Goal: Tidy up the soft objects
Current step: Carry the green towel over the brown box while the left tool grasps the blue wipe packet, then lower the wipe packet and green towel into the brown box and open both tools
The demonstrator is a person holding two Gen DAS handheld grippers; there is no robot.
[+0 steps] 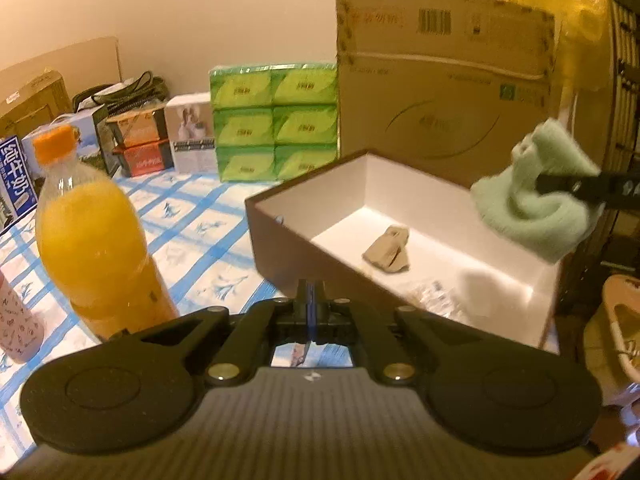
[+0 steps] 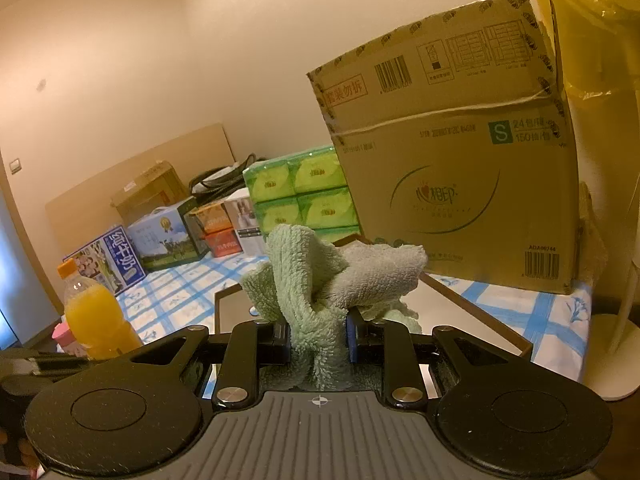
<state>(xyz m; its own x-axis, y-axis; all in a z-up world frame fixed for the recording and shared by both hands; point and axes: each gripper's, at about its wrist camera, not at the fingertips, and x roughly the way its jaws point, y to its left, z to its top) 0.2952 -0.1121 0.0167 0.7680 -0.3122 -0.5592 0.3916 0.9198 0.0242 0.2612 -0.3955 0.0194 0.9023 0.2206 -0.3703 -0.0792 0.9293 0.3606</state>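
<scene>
A brown box [image 1: 280, 240] with a white inside stands open on the checked tablecloth. A small beige cloth item [image 1: 387, 249] lies on its floor. My right gripper [image 2: 318, 338] is shut on a pale green fluffy towel [image 2: 320, 276]; the towel [image 1: 536, 204] hangs above the box's right end in the left wrist view, where the right gripper's fingers [image 1: 580, 187] reach in from the right edge. My left gripper [image 1: 309, 300] is shut with nothing between its fingers, in front of the box's near wall.
A bottle of orange drink [image 1: 92, 236] stands to the left of the box, a pink patterned bottle [image 1: 16, 324] beyond it. A big cardboard carton [image 1: 440, 80], green tissue packs [image 1: 276, 120] and several small boxes line the back. A yellow plastic bag [image 1: 560, 4] hangs at upper right.
</scene>
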